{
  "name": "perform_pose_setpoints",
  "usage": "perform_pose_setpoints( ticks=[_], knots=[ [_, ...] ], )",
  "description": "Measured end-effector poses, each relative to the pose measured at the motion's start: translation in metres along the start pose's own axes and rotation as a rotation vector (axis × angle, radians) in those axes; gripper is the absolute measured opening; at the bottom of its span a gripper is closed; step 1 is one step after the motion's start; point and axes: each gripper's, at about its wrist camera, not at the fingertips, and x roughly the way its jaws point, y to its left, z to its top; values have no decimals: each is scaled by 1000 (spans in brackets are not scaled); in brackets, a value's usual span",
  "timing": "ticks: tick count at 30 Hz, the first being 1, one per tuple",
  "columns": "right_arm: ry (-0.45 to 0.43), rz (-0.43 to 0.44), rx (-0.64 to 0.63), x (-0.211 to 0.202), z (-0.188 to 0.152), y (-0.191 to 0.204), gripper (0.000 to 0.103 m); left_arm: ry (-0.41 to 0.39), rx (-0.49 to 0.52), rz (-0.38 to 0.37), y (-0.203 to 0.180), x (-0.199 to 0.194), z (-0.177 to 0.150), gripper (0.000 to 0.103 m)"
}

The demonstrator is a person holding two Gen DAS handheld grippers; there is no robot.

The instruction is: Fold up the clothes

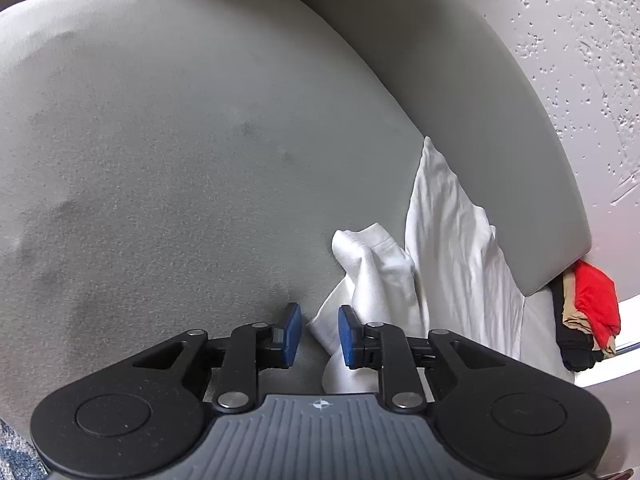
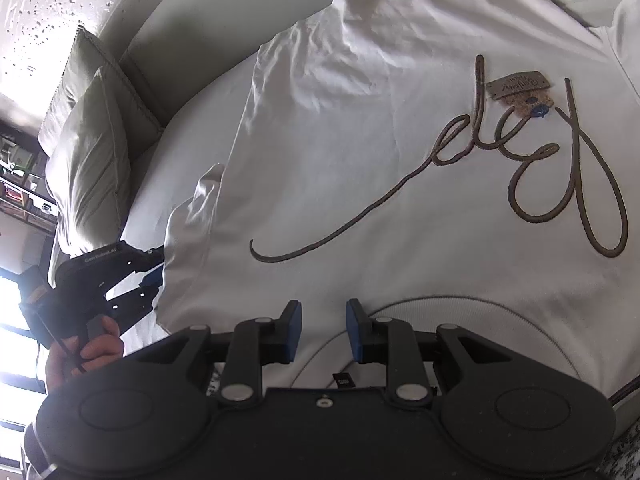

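Two hand-held grippers are working at one white T-shirt (image 2: 360, 168), which is lying spread flat, front up, across a grey sofa seat (image 1: 160, 140). Brown cursive lettering (image 2: 520, 160) is running across its chest, with a small grey label patch (image 2: 516, 84) sitting above the script, and the round neckline (image 2: 460, 320) is curving just beyond the right gripper's fingers.

In the right wrist view, the right gripper (image 2: 323, 330) is hovering over the collar end of the shirt with its blue pads (image 2: 294, 332) standing a little apart; cloth is showing through the gap, but whether the pads are pressing on it I cannot tell.

At the left of that view, the left gripper (image 2: 154, 280) is reaching to the shirt's edge near the sleeve (image 2: 200, 188), held by the person's hand (image 2: 80, 356). Its own camera is showing the blue pads (image 1: 294, 330) narrowly parted, with a bunched white fold of the shirt (image 1: 360, 272) rising in and beyond the gap; the cloth is lying against the right-hand pad, yet a firm pinch cannot be told.

Two pale cushions (image 2: 92, 136) are leaning at the sofa's end. Red and black clothing (image 1: 588, 312) is sitting past the backrest (image 1: 460, 100), beside a speckled wall (image 1: 580, 40).
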Motion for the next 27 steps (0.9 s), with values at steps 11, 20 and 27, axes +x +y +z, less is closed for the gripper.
perform_pose_setpoints(
  ticks=[11,20,27],
  knots=[
    [-1,2,8,0,0,-1,24,-89,100,122,-20,-16,-1,0],
    [-1,5,3,2,1,-2,24,-241,278,481,-27,-46,2,0],
    [7,19,-50,-5,3,1,40,-255,372,468,-21,-48,7,6]
  ],
)
